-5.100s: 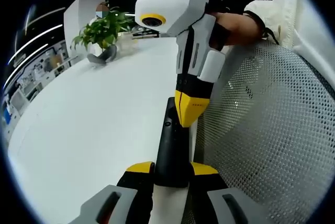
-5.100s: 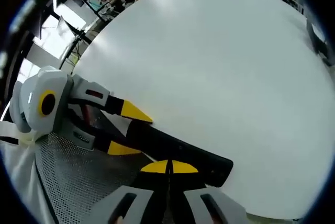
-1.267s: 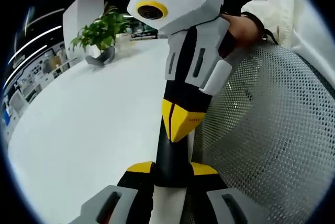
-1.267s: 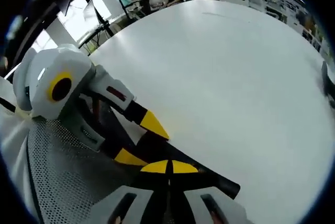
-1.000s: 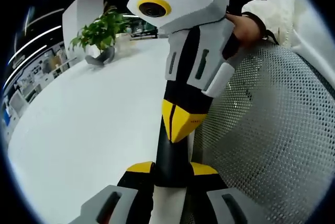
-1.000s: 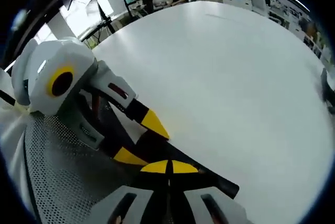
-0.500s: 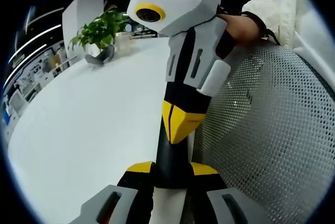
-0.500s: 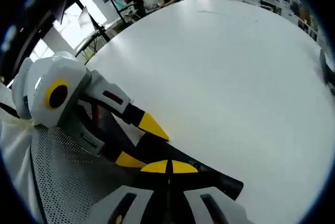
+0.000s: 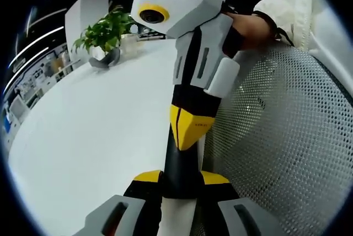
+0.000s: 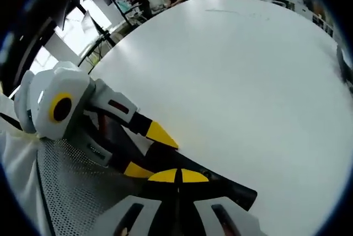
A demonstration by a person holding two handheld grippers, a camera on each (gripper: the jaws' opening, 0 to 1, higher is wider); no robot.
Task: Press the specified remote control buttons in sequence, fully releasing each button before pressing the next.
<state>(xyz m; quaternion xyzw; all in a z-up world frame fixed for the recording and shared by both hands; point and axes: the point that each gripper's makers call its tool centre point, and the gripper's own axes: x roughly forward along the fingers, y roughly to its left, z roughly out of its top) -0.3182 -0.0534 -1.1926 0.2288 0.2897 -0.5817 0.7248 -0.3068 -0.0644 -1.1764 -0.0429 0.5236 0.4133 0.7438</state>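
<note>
Black remote control [image 9: 180, 164] clamped in left gripper [image 9: 180, 178] | right gripper [image 10: 177, 176] closed, tips on remote | white table [image 10: 248, 92]

A big white table [image 9: 99, 131] has a smooth, round top. A green plant [image 9: 105, 32] in a grey pot stands on it near the far edge.

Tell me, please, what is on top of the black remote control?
The right gripper, its yellow tips together, rests on the remote control, which the left gripper clamps. The button beneath the tips is covered and cannot be seen.
</note>
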